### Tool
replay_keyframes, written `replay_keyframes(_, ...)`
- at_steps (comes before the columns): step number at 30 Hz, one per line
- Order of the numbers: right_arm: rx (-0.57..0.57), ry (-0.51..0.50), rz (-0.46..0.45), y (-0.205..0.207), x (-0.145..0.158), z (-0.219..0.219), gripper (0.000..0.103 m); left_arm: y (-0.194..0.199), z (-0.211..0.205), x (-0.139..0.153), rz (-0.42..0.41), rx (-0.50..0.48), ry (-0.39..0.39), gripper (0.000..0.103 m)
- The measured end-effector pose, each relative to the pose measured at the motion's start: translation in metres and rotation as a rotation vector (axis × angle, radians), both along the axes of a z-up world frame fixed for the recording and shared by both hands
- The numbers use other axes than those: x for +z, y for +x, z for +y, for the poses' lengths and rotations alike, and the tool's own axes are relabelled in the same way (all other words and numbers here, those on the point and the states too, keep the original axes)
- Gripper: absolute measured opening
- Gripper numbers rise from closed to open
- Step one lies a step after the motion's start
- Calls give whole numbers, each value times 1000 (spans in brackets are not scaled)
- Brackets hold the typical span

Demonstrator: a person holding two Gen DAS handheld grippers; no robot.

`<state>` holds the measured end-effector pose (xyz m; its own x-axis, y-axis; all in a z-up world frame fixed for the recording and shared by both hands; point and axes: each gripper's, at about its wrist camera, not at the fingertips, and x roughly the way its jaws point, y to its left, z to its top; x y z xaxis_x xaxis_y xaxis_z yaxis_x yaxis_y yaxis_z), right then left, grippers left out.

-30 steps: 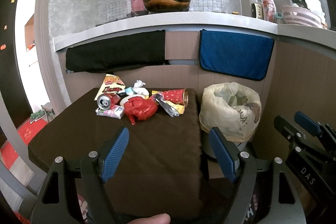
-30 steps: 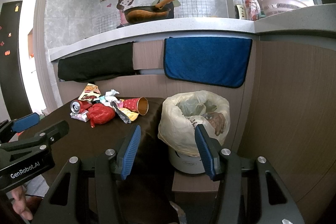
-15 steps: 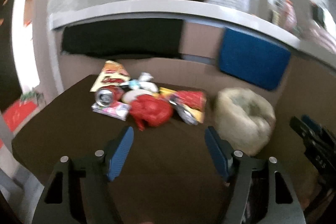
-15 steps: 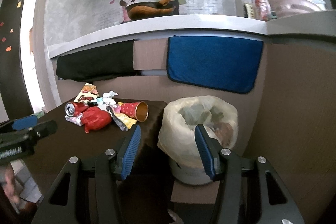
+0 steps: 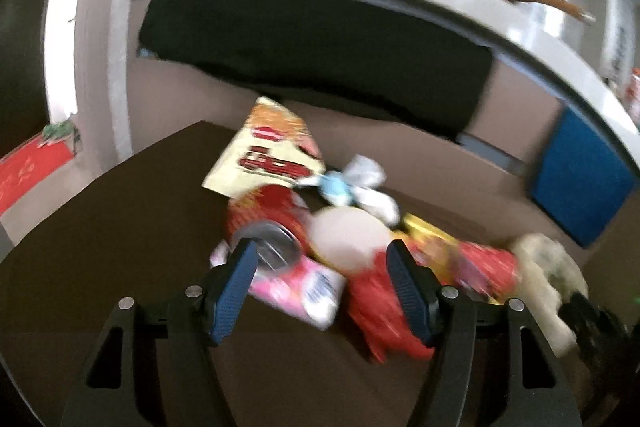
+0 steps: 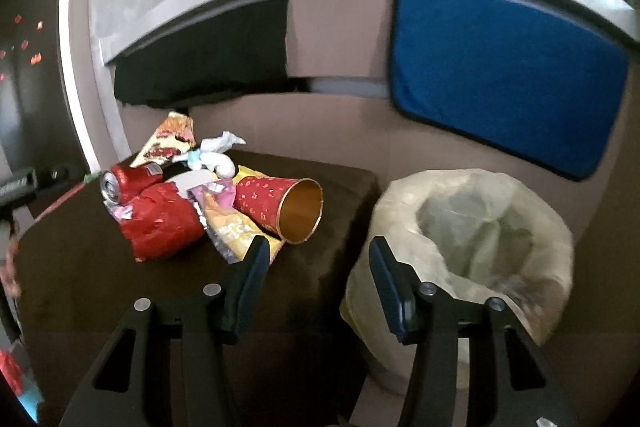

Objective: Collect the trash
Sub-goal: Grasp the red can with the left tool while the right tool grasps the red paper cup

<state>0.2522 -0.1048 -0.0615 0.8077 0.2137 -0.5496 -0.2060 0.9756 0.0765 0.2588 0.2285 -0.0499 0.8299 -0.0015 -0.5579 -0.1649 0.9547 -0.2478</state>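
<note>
Desk [image 6: 100, 291] carries the whole trash heap — nothing collected that I can see. Lined bin [image 6: 480, 227] stands just beside the desk's right edge. Heap: red wrapper [image 6: 164, 223], paper cup [image 6: 280, 203], can [image 5: 268, 227], pink packet [image 5: 304, 287]. Left tongs [image 5: 320, 287] closing, nothing gripped — packet and can just ahead. Right tongs [image 6: 316, 279] released, empty.
</note>
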Motion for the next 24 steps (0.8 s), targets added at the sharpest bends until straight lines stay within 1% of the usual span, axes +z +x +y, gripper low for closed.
replay_keyframes(5,28,17,27,28,-7,13,48,52,42,-26,90,122,-92,67)
replay_keyframes(8,35,22,30,39,-6,18,48,68,62,-42,146,153,-164,67)
replay_keyframes(10,33,23,30,46,-6,20,48,75,72,-53,178,153,-209,67)
replay_keyframes(12,30,20,35,51,-8,22,48,79,75,-61,190,129,-258,70)
replay_keyframes(14,31,18,43,55,-10,24,48,81,78,-66,205,110,-306,71)
replay_keyframes(17,31,11,53,57,-12,26,48,82,78,-71,222,114,-327,77)
replay_keyframes(18,33,14,57,57,-13,27,48,81,80,-73,228,114,-346,77)
replay_keyframes(21,32,13,60,55,-14,26,48,80,82,-74,225,115,-376,74)
replay_keyframes(22,30,10,61,54,-15,26,48,79,82,-72,228,105,-377,73)
replay_keyframes(24,29,8,64,53,-16,25,48,79,82,-70,227,89,-367,68)
